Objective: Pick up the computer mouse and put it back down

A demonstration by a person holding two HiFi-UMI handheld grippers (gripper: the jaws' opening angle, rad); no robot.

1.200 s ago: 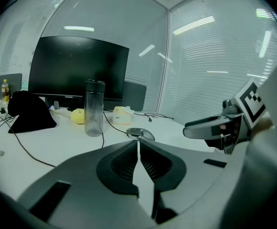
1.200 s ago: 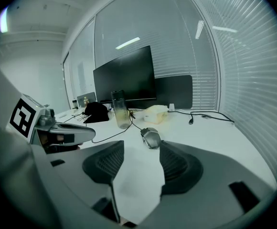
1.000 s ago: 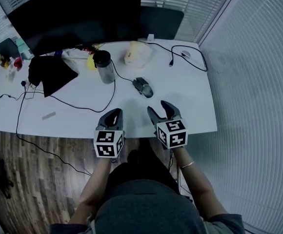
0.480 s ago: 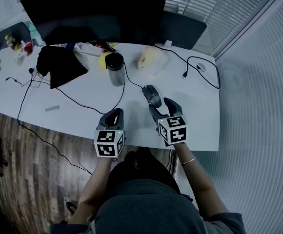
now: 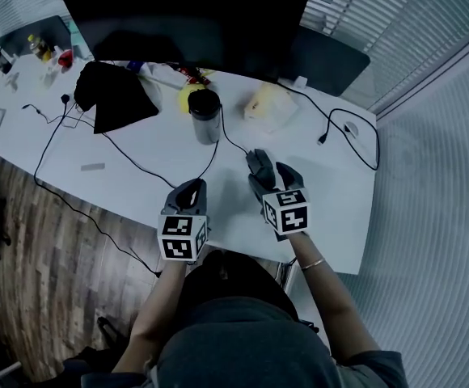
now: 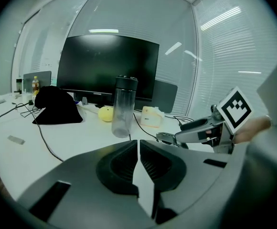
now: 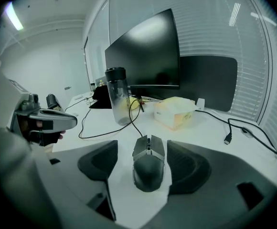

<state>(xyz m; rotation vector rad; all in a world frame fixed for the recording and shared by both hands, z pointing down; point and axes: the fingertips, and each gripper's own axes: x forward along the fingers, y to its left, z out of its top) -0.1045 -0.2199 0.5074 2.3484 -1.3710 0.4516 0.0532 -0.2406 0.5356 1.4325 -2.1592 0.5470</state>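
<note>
Dark grey wired computer mouse (image 7: 148,163) lying on the white desk (image 5: 149,153), between the jaws of the right tongs (image 5: 272,178), jaws opening, pads not touching it, left tongs (image 5: 188,192) closed, empty, just beside.

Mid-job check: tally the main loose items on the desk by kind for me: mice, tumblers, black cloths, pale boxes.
Computer mouse: 1
Lidded tumbler: 1
Black cloth: 1
Pale yellow box: 1
Total: 4
</note>
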